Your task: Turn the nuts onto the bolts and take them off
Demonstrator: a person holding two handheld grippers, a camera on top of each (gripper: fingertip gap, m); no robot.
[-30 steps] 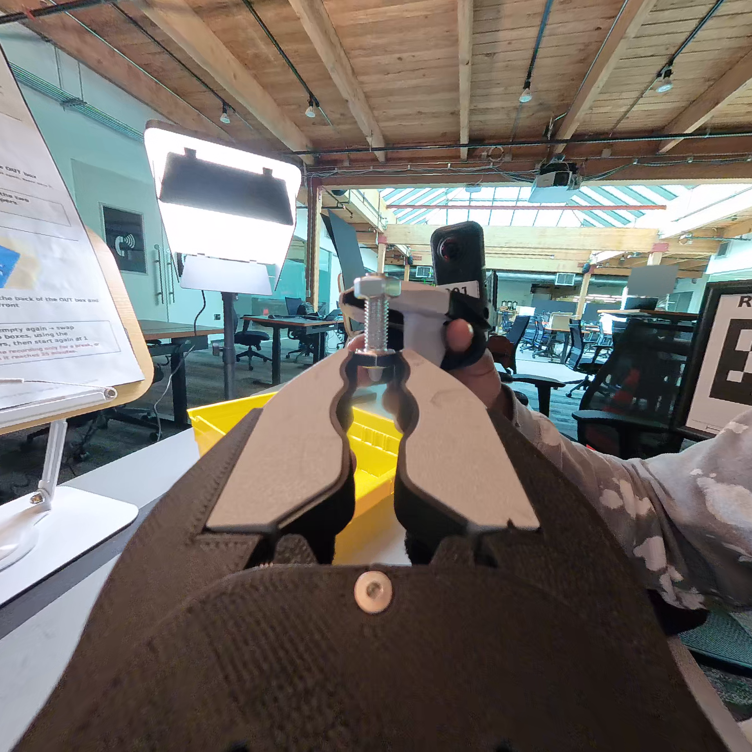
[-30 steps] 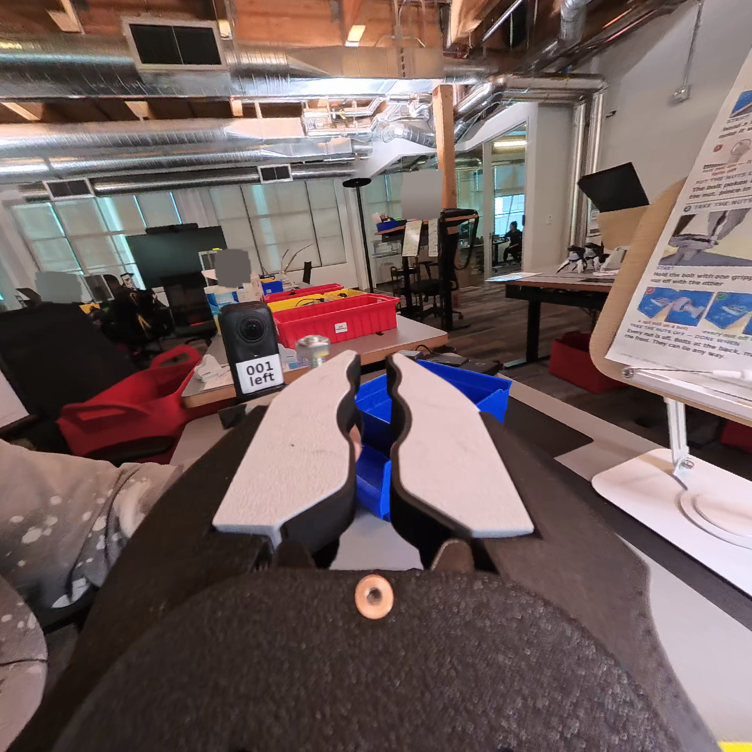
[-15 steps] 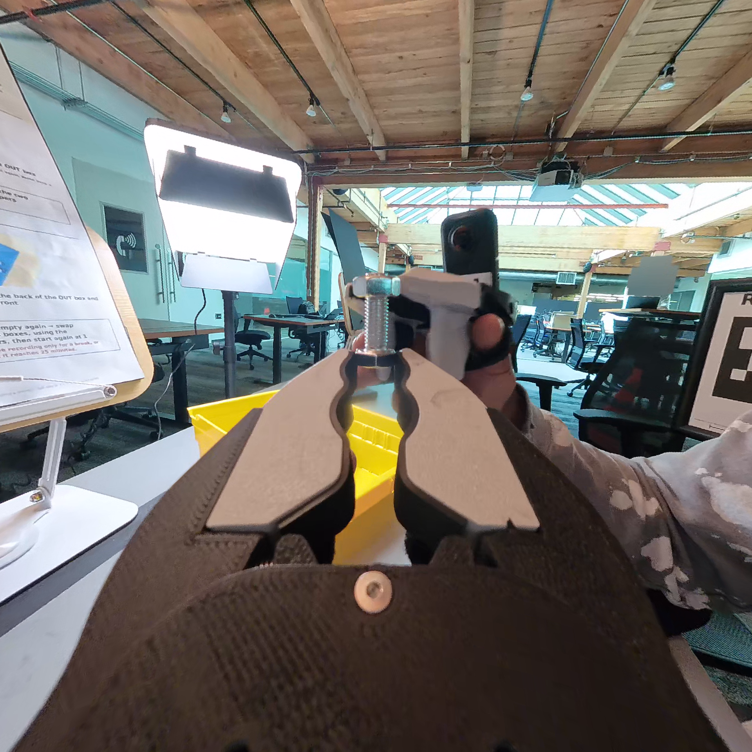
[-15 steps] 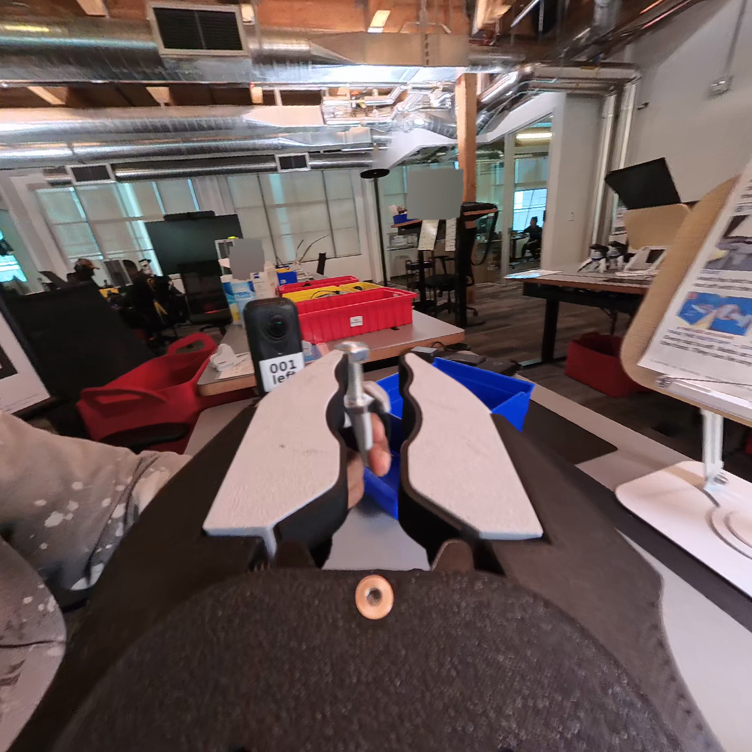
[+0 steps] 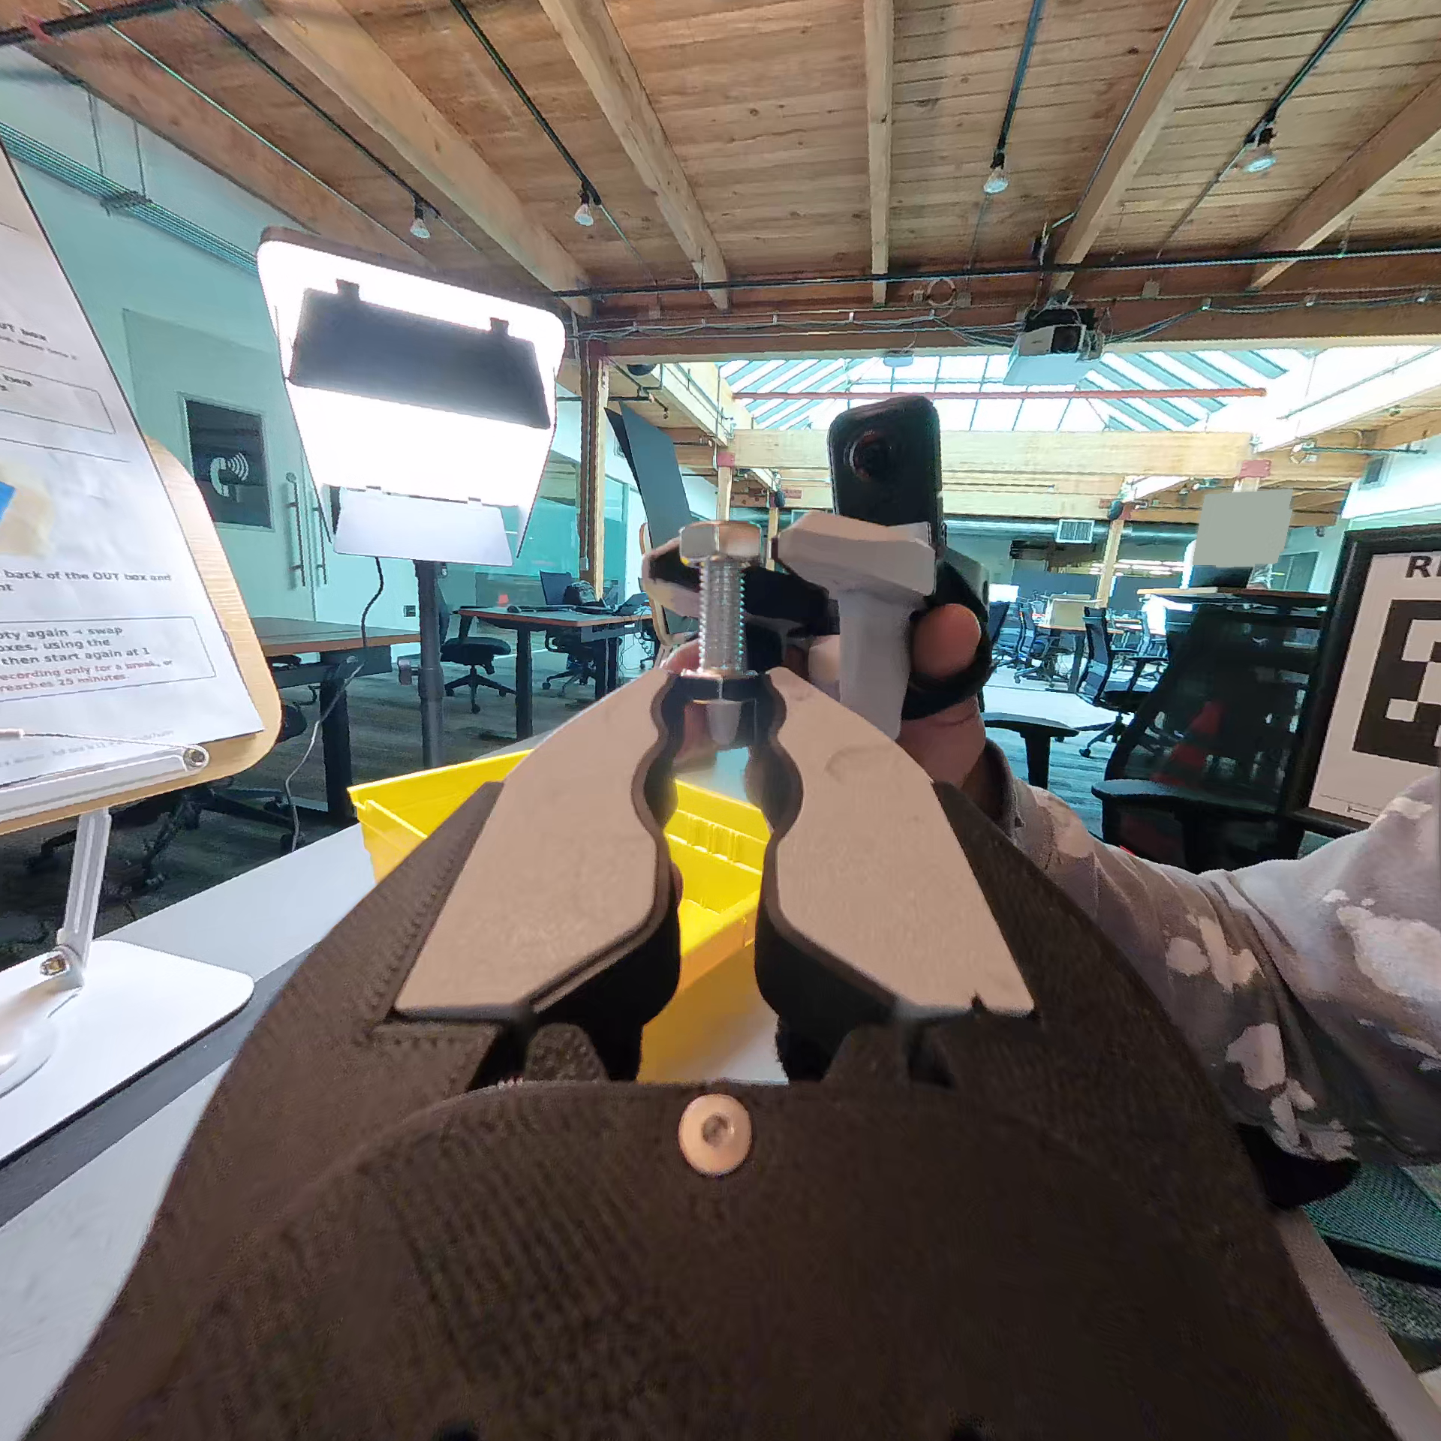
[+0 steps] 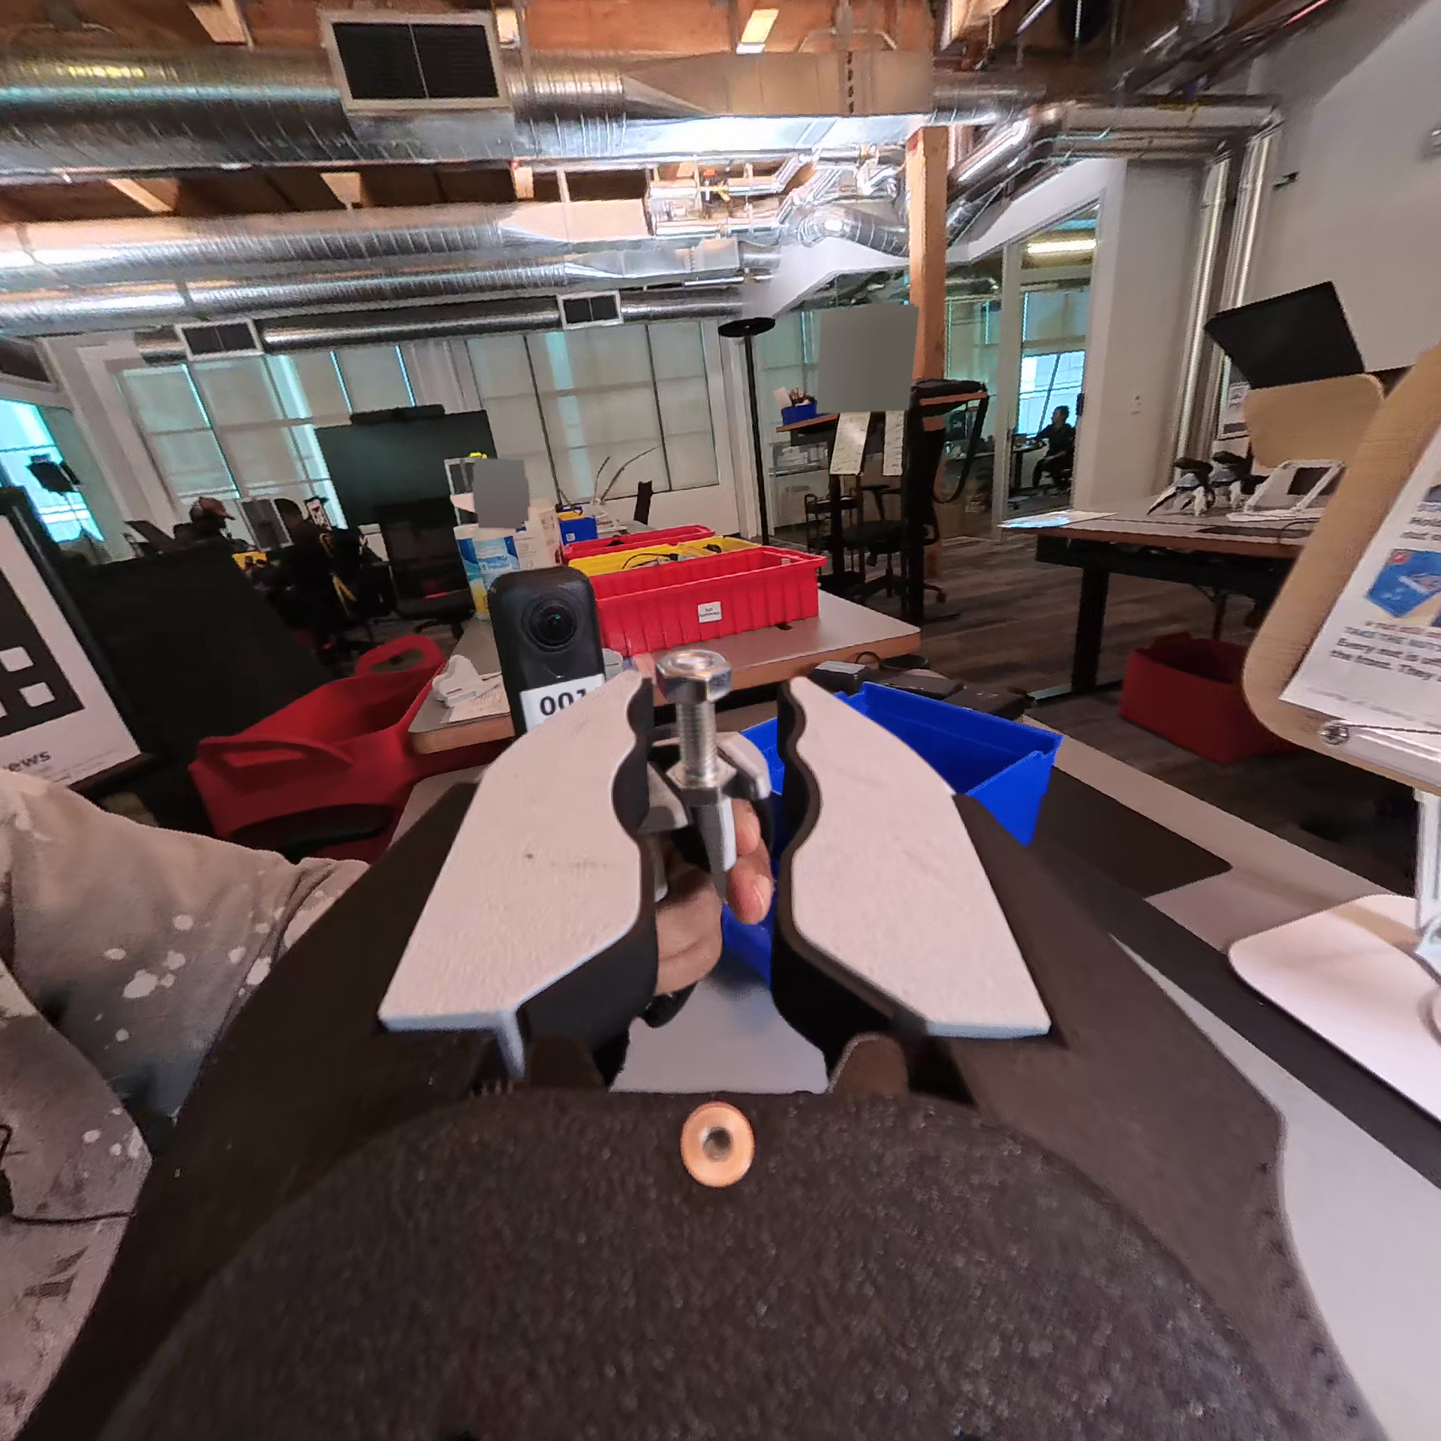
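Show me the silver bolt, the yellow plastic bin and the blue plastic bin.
silver bolt (image 5: 721,604), left wrist view, threaded shank.
yellow plastic bin (image 5: 421,811), left wrist view, near wall.
blue plastic bin (image 6: 975,748), right wrist view, outer wall.

One bolt (image 5: 719,600) up between the grippers, one nut (image 5: 713,686) on it. Two grippers: left gripper (image 5: 716,706), right gripper (image 6: 713,702). One yellow bin (image 5: 437,811) beyond the left gripper, one blue bin (image 6: 959,741) beyond the right. Two red bins (image 6: 702,600) far off.
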